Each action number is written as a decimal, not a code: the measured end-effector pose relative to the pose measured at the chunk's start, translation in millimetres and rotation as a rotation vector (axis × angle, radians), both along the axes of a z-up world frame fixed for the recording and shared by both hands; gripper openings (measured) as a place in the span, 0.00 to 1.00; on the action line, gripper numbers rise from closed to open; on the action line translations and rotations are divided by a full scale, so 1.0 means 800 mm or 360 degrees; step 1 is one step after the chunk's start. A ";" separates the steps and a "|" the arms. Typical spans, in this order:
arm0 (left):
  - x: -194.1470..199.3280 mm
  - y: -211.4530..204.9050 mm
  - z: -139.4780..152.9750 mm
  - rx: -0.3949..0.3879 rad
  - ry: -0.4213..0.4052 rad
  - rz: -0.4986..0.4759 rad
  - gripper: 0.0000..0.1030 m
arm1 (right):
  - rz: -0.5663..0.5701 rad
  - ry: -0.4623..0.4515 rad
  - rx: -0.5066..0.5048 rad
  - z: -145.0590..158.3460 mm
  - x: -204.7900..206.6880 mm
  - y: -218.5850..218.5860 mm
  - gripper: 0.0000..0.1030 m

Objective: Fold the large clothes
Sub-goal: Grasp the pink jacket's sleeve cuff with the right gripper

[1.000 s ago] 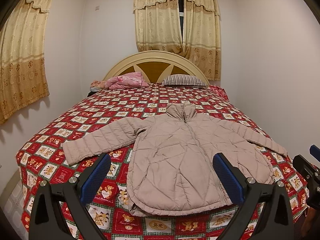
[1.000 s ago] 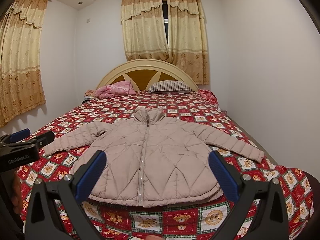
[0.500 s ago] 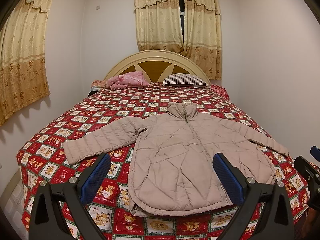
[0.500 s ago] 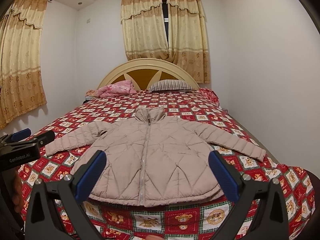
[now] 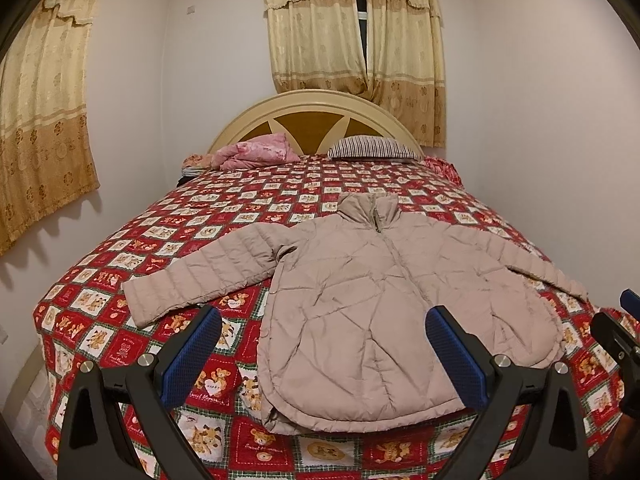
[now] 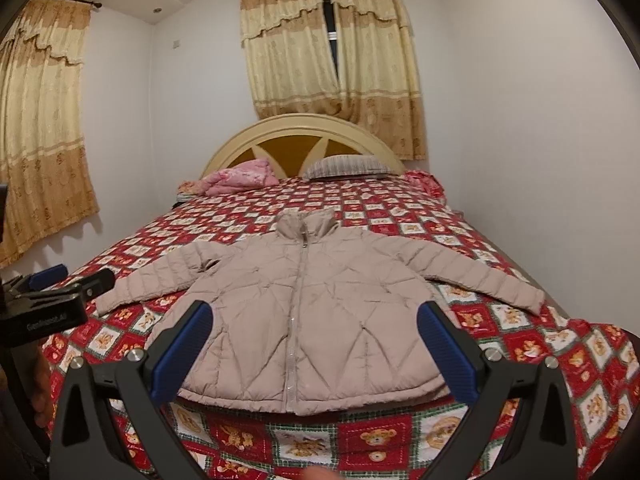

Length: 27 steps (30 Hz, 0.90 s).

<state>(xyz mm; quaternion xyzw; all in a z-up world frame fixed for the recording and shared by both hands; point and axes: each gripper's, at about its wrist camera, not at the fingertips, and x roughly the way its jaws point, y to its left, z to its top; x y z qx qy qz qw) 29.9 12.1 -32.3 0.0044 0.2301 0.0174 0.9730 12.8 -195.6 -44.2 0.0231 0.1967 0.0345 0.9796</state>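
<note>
Beige quilted jacket (image 5: 384, 300) lies flat on the red teddy-bear bedspread (image 5: 192, 232), front up, zipped, collar toward the headboard (image 5: 316, 120), both sleeves spread outward. Left gripper (image 5: 324, 356): jaws wide apart, holding nothing, hovering short of the hem; jacket body shows between and beyond the blue pads (image 5: 192, 356), one sleeve reaching out past the left-hand pad. Right gripper (image 6: 314, 348): jaws likewise spread wide and empty, zipper line running almost midway between them, hem just ahead of the tips. Striped pillow (image 6: 344, 166) and pink bundle (image 6: 244, 176) far beyond the jaws, near the headboard.
</note>
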 end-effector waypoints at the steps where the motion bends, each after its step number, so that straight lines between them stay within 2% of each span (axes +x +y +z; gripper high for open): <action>1: 0.006 -0.001 -0.004 0.0008 0.0007 0.0000 0.99 | 0.0006 0.0000 0.0003 -0.005 0.003 0.002 1.00; 4: 0.027 -0.001 -0.015 0.0025 0.0032 -0.0009 0.99 | 0.0024 0.0051 0.0070 -0.020 0.016 -0.006 1.00; 8: 0.070 -0.002 -0.037 0.0077 0.0080 -0.0021 0.99 | 0.0038 0.0336 0.0220 -0.062 0.058 -0.030 1.00; 10: 0.095 -0.003 -0.050 0.0104 0.0111 -0.0023 0.99 | 0.0010 0.0414 0.0283 -0.081 0.074 -0.048 1.00; 16: 0.182 -0.008 -0.088 0.0167 0.0226 -0.0062 0.99 | -0.0201 0.0551 0.0430 -0.116 0.117 -0.119 1.00; 20: 0.240 -0.003 -0.108 0.0218 0.0228 -0.0044 0.99 | -0.0370 0.0606 0.0501 -0.124 0.146 -0.174 1.00; 23: 0.285 0.011 -0.122 0.0194 0.0253 0.0008 0.99 | -0.0539 0.0651 0.0566 -0.131 0.165 -0.229 1.00; 27: 0.337 0.022 -0.143 0.0154 0.0334 0.0037 0.99 | -0.0720 0.0645 0.0541 -0.129 0.181 -0.285 1.00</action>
